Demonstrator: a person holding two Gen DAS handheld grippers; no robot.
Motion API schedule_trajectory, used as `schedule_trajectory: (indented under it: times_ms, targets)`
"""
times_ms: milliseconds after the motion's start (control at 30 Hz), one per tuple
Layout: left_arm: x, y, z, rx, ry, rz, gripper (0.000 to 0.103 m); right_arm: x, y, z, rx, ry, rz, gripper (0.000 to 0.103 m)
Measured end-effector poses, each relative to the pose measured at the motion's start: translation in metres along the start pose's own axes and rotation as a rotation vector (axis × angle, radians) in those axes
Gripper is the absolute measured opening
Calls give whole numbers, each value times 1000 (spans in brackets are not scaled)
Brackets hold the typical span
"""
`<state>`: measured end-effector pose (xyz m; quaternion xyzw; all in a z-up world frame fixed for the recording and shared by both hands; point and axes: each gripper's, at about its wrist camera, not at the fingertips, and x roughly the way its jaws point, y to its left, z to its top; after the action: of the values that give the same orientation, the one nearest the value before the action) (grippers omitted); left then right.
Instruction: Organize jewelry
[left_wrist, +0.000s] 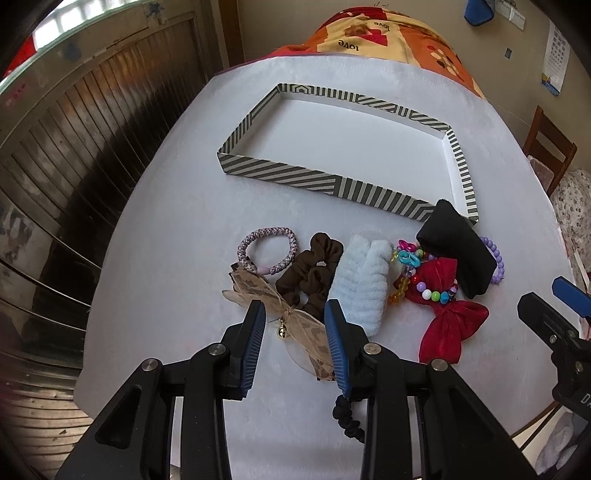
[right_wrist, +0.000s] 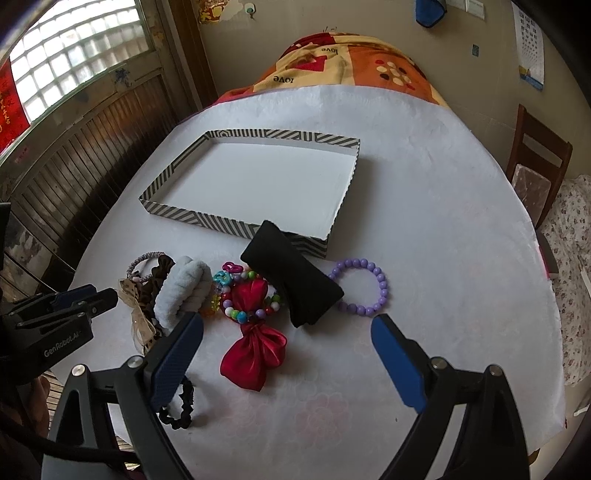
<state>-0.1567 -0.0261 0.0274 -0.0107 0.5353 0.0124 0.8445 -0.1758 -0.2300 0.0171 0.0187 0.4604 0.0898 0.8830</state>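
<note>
The left gripper (left_wrist: 295, 332) is hovering with its jaws parted around a tan sheer bow (left_wrist: 295, 321) lying on the white table (left_wrist: 166, 258). A brown scrunchie (left_wrist: 314, 277) and a pale blue scrunchie (left_wrist: 364, 284) are lying just beyond, before the striped box (left_wrist: 314, 177).

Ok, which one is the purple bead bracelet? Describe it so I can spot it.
Find the striped tray on the white table. At its near right corner lies a folded black cloth; the purple bead bracelet sits right of it, the only single-colour bead ring, at the row's right end.
</note>
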Motion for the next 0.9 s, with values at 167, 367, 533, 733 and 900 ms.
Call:
schedule_trajectory:
  times_ms: [167, 367, 533, 733, 900]
  targets:
    - [5, 14, 2, -15, 14, -25, 24, 6, -6, 1, -4, 10, 0, 95]
    - [17, 39, 5, -86, 67, -103, 24, 21, -20, 5, 0, 27, -10, 95]
    - [27, 48, 11, -109, 97, -143, 24, 38, -25, 11, -2, 48, 3, 95]
    - [44, 63, 26, -136, 124, -133, 24, 54, -25, 22, -15, 60, 13, 95]
    - [66, 70, 46, -117, 143, -109, 24, 65, -26, 31, -15, 71, 20, 95]
